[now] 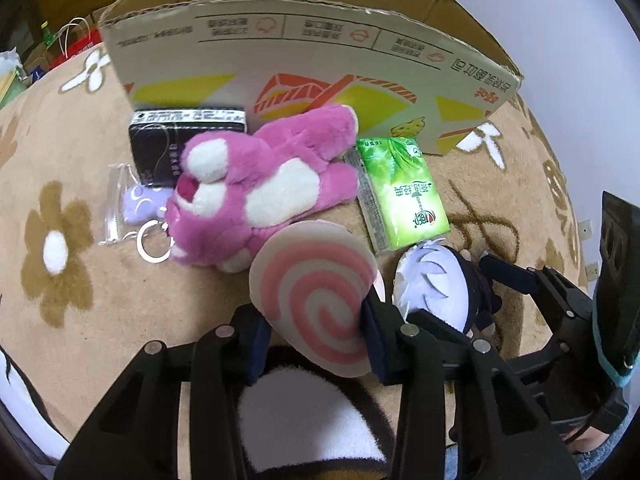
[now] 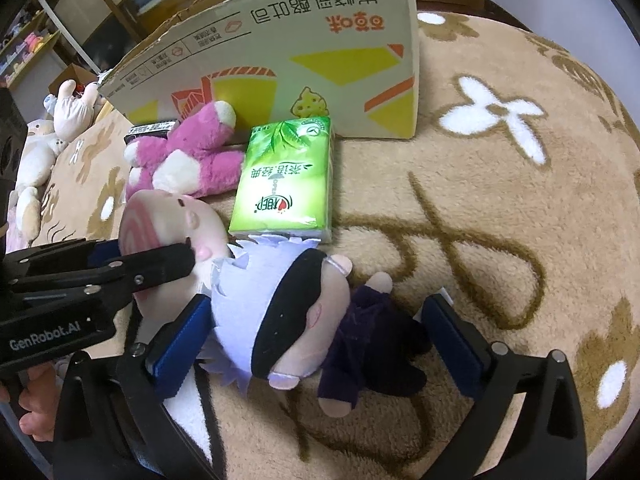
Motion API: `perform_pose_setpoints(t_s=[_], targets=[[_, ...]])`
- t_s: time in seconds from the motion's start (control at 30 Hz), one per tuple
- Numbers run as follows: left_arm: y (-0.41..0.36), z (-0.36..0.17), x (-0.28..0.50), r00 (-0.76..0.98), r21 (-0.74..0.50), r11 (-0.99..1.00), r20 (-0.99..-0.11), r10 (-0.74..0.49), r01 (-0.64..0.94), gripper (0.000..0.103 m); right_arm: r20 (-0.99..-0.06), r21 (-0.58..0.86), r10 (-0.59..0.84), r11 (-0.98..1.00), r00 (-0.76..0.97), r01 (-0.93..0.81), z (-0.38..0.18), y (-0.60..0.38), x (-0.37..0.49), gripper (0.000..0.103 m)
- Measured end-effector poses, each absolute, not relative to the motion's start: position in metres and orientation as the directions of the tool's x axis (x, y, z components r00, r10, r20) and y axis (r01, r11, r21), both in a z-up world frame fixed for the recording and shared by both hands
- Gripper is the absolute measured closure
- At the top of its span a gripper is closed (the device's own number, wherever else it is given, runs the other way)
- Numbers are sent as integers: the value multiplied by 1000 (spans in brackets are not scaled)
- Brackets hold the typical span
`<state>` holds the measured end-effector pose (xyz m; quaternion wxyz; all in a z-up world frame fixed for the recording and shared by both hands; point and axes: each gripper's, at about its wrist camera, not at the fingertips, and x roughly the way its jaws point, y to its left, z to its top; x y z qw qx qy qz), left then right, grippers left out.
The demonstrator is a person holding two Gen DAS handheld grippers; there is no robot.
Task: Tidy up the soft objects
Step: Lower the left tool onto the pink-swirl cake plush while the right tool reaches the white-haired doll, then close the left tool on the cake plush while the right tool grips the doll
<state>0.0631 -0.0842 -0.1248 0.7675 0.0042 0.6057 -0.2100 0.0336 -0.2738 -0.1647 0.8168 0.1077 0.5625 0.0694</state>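
Partly hidden: black packet (image 1: 188,136) behind the pink plush bear (image 1: 256,184); its print is too blurred to read. Purple keyring charm (image 1: 138,204) in a clear bag, half tucked under the bear's head. Cardboard box (image 1: 312,60) cut off at the top, its inside unseen.

Swirl plush (image 1: 312,300): flat, cream, pink spiral face, lying on the tan flowered blanket (image 1: 80,140) before the bear. Left gripper (image 1: 312,336) is clamped on its lower edge.

Doll plush (image 2: 296,320): pale lilac hair, black blindfold, dark outfit, lying just below the green tissue pack (image 2: 284,184). Right gripper (image 2: 316,344) straddles it, jaws wide apart; contact cannot be told.
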Motion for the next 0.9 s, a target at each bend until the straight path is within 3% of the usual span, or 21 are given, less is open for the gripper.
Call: perform_pose_setpoints(t_s=[0.63,0.7,0.77,0.9], targets=[[-58,-102,46,288,-143,943,-929,-232,300,68,-885,283,253,959,392,18,-155,-281,25,1],[-58,-102,47,290,-135,945,-930,-225,299,68,-881,289,258,957,396,19,-153,-283,24,4],[-61,-102,47,291,-133,945,-930,-223,299,68,-870,313,281,950,406,13,-150,-286,23,12],[-63,-104,48,290,-130,946,-931,-220,298,67,-868,325,295,946,399,8,-150,-287,25,16]])
